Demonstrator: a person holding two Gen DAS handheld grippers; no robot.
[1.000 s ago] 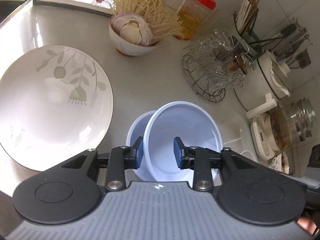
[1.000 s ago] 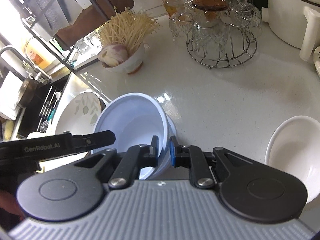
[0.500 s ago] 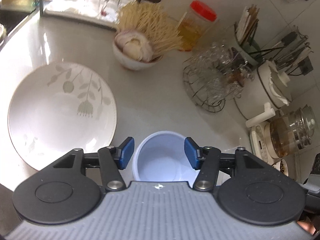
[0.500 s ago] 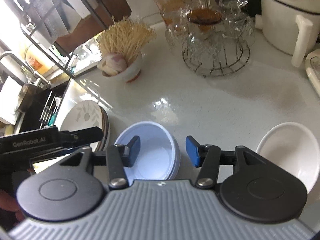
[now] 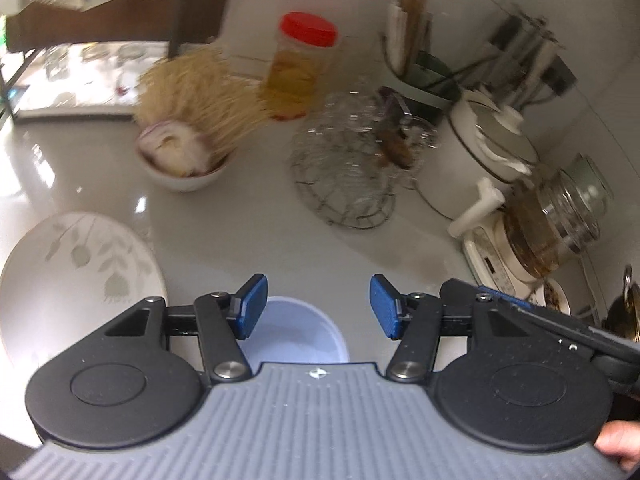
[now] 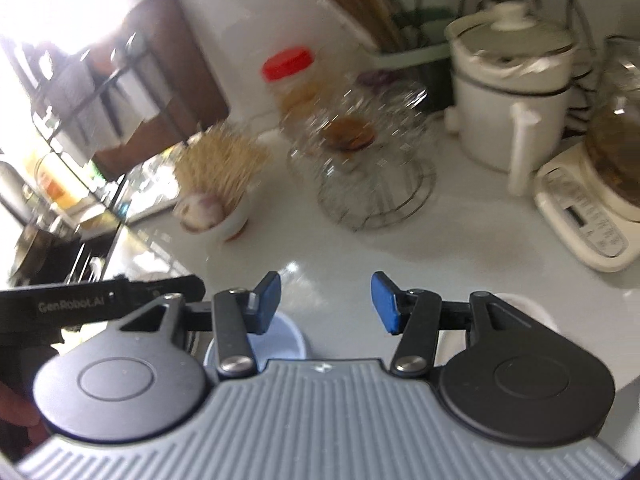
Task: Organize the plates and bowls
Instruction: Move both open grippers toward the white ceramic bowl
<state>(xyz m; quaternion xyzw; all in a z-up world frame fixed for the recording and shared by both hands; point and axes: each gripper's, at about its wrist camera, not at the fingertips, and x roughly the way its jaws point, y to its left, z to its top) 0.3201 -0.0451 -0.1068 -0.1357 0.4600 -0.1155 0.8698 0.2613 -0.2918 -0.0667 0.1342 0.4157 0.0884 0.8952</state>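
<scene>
The pale blue bowls (image 5: 294,332) sit nested on the desk (image 5: 248,236) beside the leaf-patterned plate (image 5: 76,280), both the left gripper (image 5: 316,306) and right gripper (image 6: 325,304) above with jaws apart and empty, and a white bowl (image 6: 520,300) apparently not yet sorted.

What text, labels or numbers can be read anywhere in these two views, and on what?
"GenRobot.AI": white letters on the black body of the left gripper, seen in the right wrist view.
Control panel of the cream kettle base: rows of print, too blurred to read.
Red-lidded jar: no legible label.
</scene>
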